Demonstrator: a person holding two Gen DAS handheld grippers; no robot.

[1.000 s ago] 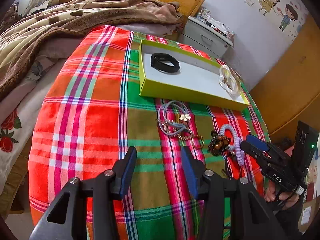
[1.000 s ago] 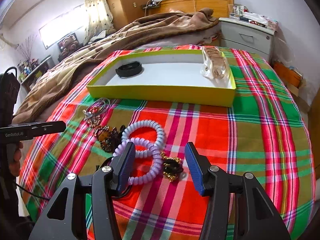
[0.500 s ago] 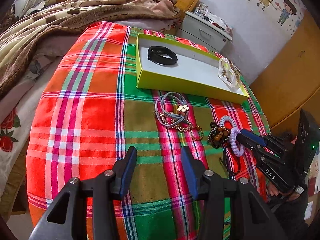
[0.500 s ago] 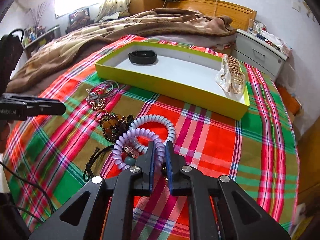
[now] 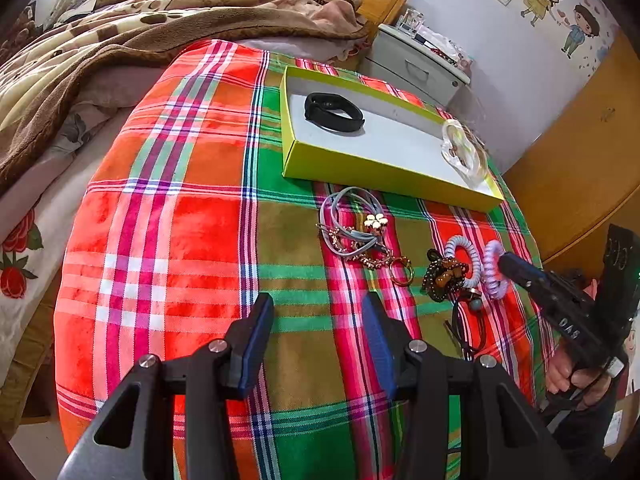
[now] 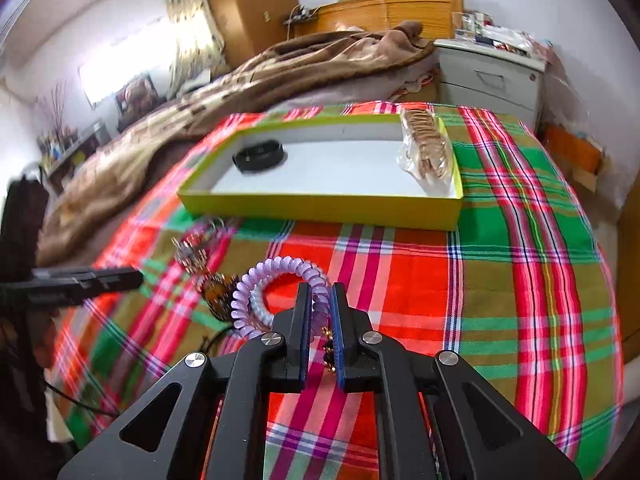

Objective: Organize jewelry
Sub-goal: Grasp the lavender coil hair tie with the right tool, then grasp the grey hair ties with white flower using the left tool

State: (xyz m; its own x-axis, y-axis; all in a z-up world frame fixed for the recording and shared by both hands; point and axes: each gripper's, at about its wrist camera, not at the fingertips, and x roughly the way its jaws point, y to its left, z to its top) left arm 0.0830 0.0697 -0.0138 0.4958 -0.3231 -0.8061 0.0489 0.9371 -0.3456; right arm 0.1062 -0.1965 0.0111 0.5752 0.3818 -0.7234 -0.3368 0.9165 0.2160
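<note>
My right gripper (image 6: 320,294) is shut on a purple spiral hair tie (image 6: 256,280), which tilts up off the plaid cloth; the same gripper (image 5: 507,263) and the purple hair tie (image 5: 493,276) show in the left wrist view. A pale blue spiral tie (image 5: 460,254) and a brown beaded piece (image 5: 444,276) lie just beside it. My left gripper (image 5: 316,306) hangs open over bare cloth, left of the pile, holding nothing. Farther back, a yellow-green tray (image 5: 380,176) holds a black band (image 5: 334,112) and a clear bag of gold bangles (image 5: 464,154).
Grey cords with a flower charm and a gold chain (image 5: 354,226) lie in front of the tray. A black cord (image 5: 468,328) trails near the table's right edge. A brown blanket (image 5: 140,20) on a bed and a white nightstand (image 5: 416,64) stand behind the table.
The right gripper's jaws went from wide open to shut on the purple spiral tie and raised it off the cloth. The left gripper stayed where it was, open.
</note>
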